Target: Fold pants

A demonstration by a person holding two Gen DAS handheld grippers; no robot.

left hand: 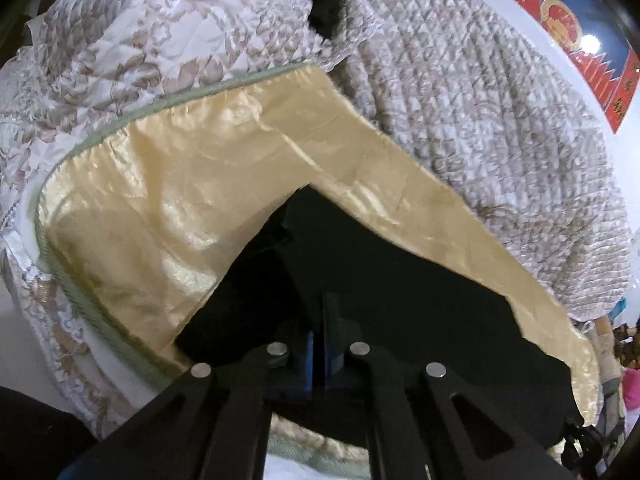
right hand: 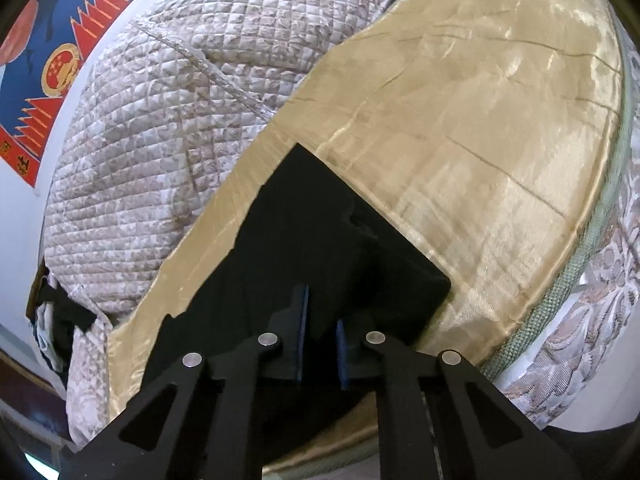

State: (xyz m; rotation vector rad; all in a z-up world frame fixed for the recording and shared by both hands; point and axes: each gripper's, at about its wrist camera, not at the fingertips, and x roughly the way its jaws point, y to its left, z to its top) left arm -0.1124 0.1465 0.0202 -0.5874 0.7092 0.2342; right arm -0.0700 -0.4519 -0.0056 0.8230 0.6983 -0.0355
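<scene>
Pants [right hand: 320, 240], black, were spread flat on a golden sheet [right hand: 480, 120] covering the bed, with a quilted blanket [right hand: 160, 120] bunched behind them. The left gripper [left hand: 320, 344] was seen with its fingers clenched together on the pants' near edge. The right gripper [right hand: 322, 320] was grasping the pants' near edge too, its fingers almost closed on the cloth.
</scene>
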